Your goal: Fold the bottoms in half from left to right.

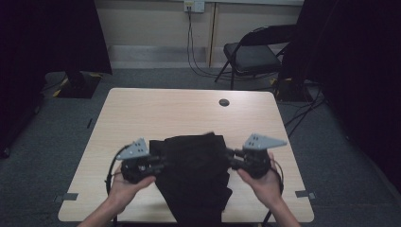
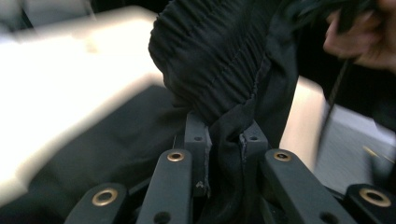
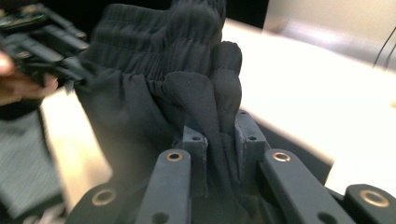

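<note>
A black garment with a gathered elastic waistband [image 1: 194,165] is held up over the near half of the wooden table [image 1: 165,109], its lower part draping past the front edge. My left gripper [image 1: 158,163] is shut on the waistband's left side; in the left gripper view the black cloth [image 2: 219,70] is pinched between its pads [image 2: 198,140]. My right gripper [image 1: 231,158] is shut on the waistband's right side, and the right gripper view has bunched folds of the cloth [image 3: 187,93] squeezed between its pads [image 3: 247,137]. Both hands hold the grippers facing each other.
A small dark round grommet [image 1: 224,102] sits in the tabletop near its far edge. A folding chair [image 1: 255,52] stands behind the table on the grey carpet. Black curtains [image 1: 359,71] hang at both sides. Cables run along the floor at right.
</note>
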`<state>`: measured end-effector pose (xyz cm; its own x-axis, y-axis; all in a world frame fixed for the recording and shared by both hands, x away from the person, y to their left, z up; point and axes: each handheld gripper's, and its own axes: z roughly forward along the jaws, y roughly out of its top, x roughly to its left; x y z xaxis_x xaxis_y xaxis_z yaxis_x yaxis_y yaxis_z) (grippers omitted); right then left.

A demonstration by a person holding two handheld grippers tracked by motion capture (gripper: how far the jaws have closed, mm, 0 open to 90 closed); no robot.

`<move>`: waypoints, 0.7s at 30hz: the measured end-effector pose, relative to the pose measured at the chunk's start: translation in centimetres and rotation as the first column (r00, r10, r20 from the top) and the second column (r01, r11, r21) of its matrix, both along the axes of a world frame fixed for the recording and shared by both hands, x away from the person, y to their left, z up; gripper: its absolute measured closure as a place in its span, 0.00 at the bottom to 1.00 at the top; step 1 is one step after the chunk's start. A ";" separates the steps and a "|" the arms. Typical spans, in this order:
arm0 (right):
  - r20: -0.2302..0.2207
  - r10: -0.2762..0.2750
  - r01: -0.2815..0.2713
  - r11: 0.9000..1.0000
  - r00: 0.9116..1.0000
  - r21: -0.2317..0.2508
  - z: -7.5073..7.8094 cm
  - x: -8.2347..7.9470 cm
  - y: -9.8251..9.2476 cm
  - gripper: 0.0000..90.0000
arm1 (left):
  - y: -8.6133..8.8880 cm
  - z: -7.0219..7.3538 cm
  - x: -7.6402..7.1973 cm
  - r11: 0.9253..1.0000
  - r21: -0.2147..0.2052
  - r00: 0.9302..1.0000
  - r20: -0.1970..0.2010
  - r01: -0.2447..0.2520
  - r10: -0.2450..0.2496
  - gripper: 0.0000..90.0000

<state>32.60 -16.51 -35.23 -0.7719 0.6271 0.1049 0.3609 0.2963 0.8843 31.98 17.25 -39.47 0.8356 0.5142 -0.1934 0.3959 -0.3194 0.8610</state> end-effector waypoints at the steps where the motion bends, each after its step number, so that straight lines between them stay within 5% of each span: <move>1: -0.036 0.005 -0.005 1.000 0.999 -0.026 -1.4 -0.6 0.1 0.86 | -0.2 -1.2 -0.1 1.000 0.023 1.000 -0.018 0.000 0.000 0.87; 5: -0.155 0.022 -0.037 0.995 0.988 -0.095 -6.6 -1.9 0.3 0.86 | -1.5 -5.1 -0.3 0.993 0.119 0.993 -0.119 0.009 0.005 0.87; 8: -0.229 0.049 -0.081 0.987 0.972 -0.135 -9.2 -1.9 1.0 0.85 | -2.8 -6.3 -0.7 0.982 0.190 0.993 -0.120 0.023 0.000 0.87; 11: -0.281 0.058 -0.120 0.970 0.958 -0.209 -11.5 -1.7 2.1 0.85 | -2.9 -7.8 0.6 0.969 0.246 0.991 -0.126 0.000 0.032 0.87; 16: -0.251 0.023 -0.091 0.959 0.968 -0.267 -12.6 0.6 3.2 0.87 | -2.1 -9.0 4.2 0.959 0.274 0.987 -0.119 -0.075 0.111 0.87; 21: -0.219 -0.051 -0.016 0.957 0.974 -0.291 -12.7 5.2 4.2 0.87 | -2.3 -9.3 8.7 0.943 0.284 0.979 -0.048 -0.175 0.196 0.86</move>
